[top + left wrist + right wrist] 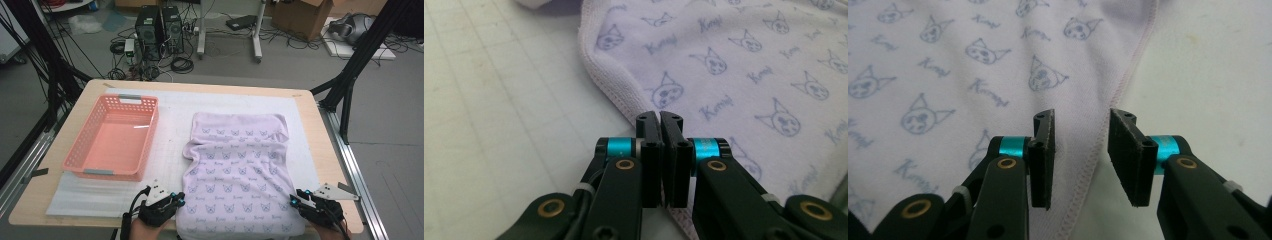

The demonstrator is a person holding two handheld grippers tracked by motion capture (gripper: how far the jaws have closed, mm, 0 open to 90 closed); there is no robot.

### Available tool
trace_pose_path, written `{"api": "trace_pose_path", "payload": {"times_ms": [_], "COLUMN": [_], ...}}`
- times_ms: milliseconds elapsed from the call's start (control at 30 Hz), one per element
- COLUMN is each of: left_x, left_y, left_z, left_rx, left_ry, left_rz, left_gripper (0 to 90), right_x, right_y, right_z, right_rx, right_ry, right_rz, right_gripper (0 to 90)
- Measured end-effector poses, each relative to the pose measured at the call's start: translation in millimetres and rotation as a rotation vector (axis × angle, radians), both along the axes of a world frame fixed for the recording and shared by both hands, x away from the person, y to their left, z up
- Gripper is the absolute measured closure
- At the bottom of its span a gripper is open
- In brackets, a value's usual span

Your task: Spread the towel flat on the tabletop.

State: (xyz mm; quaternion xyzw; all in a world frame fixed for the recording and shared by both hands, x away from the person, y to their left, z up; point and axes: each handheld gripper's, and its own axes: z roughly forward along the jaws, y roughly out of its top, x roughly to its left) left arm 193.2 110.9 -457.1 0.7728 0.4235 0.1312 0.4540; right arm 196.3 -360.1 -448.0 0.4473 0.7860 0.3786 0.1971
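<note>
A lilac towel (235, 170) printed with little cat faces lies flat on the white mat, its near end at the table's front edge. My left gripper (177, 199) is at the towel's near left corner. In the left gripper view its jaws (660, 117) are pressed together over the towel's hem (624, 95), and I see no cloth between the pads. My right gripper (295, 197) is at the near right corner. In the right gripper view it (1080, 120) stands open, one jaw over the towel (948, 75), the other over the mat, the stitched hem running between them.
An empty pink plastic basket (151, 135) stands on the left half of the table, left of the towel. A white foam mat (170, 107) covers most of the wooden tabletop (310, 115). Beyond the table are computers, cables and boxes on the floor.
</note>
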Motion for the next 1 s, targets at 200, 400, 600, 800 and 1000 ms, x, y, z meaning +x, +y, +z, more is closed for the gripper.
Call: {"api": "trace_pose_path", "payload": {"times_ms": [200, 400, 600, 800, 1000], "left_x": [-18.5, -12.3, 1.1, 0.7, -7.2], "left_y": [19.6, 15.5, -1.4, -15.4, 5.6], "left_z": [2.1, 1.2, -1.2, -5.3, 0.6], "left_rx": [-0.023, -0.089, -0.106, -0.02, -0.002], "left_ry": [0.004, -0.02, -0.001, -0.043, -0.016], "left_rz": [-0.026, 0.019, -0.005, -0.005, 0.016], "left_gripper": [87.0, 57.7, 55.3, 82.7, 86.1], "right_x": [-1.2, -28.0, -33.6, -19.9, -12.6], "right_y": [10.2, -7.8, -22.7, -14.0, -7.9], "right_z": [-0.6, 4.9, 4.9, 4.9, 4.4], "right_rx": [0.018, -0.04, 0.039, 0.027, 0.024], "right_ry": [0.039, 0.055, 0.03, -0.005, -0.017], "right_rz": [0.083, 0.081, 0.059, 0.017, 0.008], "right_gripper": [86.1, 86.6, 70.6, 64.9, 63.9]}}
